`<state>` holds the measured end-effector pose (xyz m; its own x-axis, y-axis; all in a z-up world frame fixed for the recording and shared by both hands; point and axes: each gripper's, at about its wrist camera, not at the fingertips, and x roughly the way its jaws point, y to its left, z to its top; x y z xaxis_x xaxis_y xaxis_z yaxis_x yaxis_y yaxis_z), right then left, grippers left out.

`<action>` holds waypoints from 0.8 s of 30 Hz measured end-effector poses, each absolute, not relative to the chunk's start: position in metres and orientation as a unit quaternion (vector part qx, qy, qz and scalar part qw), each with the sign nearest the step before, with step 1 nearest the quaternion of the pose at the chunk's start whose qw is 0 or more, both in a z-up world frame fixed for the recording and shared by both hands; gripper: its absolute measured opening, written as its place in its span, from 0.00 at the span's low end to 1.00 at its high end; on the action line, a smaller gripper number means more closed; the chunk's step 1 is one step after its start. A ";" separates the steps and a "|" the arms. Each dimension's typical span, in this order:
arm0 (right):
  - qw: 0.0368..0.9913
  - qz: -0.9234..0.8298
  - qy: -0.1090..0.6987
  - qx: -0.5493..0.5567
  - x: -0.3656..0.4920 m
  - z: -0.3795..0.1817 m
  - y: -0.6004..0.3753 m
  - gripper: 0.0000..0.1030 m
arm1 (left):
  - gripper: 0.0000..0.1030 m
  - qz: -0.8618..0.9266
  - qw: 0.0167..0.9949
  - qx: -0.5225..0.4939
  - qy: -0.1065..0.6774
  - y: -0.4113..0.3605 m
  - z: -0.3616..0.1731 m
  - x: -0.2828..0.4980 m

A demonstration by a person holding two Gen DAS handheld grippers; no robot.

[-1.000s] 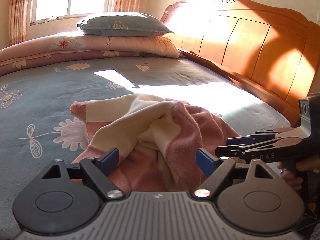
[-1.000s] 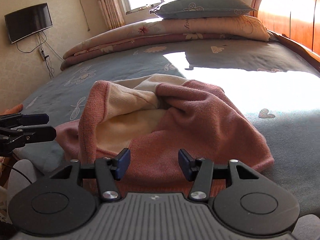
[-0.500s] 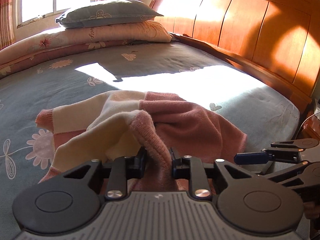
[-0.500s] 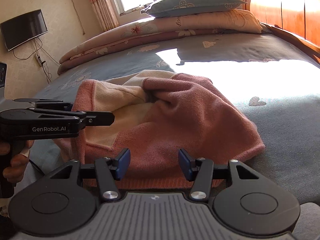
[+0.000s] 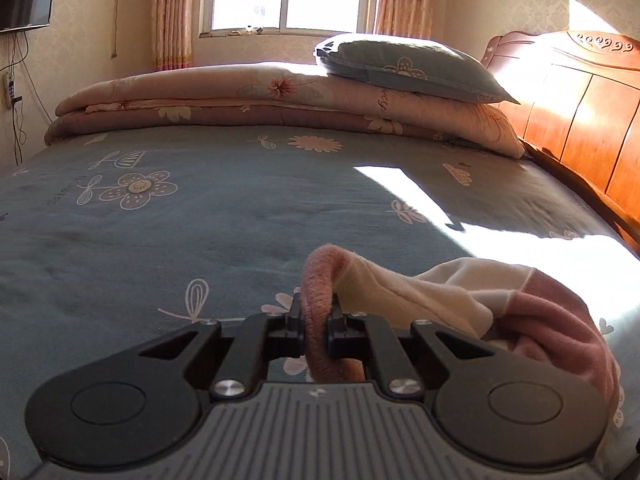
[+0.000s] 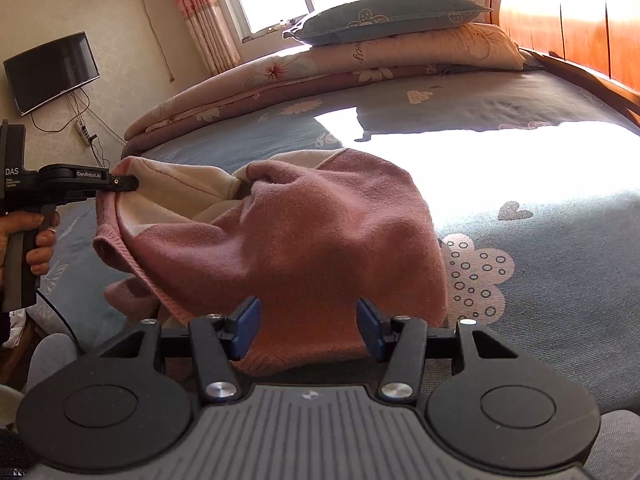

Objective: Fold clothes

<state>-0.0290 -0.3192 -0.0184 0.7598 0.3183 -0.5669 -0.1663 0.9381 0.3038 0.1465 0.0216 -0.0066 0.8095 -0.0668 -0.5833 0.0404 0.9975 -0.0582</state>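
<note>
On the left hand-held gripper (image 6: 128, 183) you are holding, seen from the right wrist camera, "GenRobot.AI" is showing in white along the upper finger arm, and "DAS" is showing on the black body behind it, with smaller lines beneath that are too small to read. Ahead of that hand-held gripper, pale lettering is lying beside the flower print on the bed sheet (image 5: 240, 220), too blurred to read. Cursive script is running across the folded quilt (image 5: 384, 100) further ahead, also not legible.
</note>
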 end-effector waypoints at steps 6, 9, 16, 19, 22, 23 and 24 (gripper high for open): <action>0.931 0.131 0.325 0.105 -0.025 -0.017 -0.309 0.59 | 0.16 -0.009 0.915 -0.021 0.404 0.041 -0.068 0.181; 0.930 0.133 0.330 0.093 -0.024 -0.018 -0.303 0.59 | 0.18 -0.026 0.914 -0.004 0.404 0.037 -0.072 0.172; 0.928 0.146 0.335 0.073 -0.019 -0.015 -0.286 0.59 | 0.52 -0.066 0.931 0.026 0.358 0.055 -0.032 0.138; 0.926 0.162 0.334 0.066 -0.014 -0.014 -0.276 0.59 | 0.61 -0.081 0.938 0.074 0.329 0.062 -0.016 0.118; 0.923 0.190 0.332 0.044 -0.007 -0.010 -0.258 0.59 | 0.67 -0.102 0.938 0.120 0.309 0.064 -0.010 0.104; 0.921 0.203 0.331 0.035 -0.004 -0.007 -0.250 0.59 | 0.67 -0.113 0.936 0.145 0.300 0.063 -0.011 0.098; 0.919 0.216 0.328 0.024 -0.001 -0.004 -0.241 0.59 | 0.67 -0.126 0.933 0.174 0.289 0.060 -0.012 0.093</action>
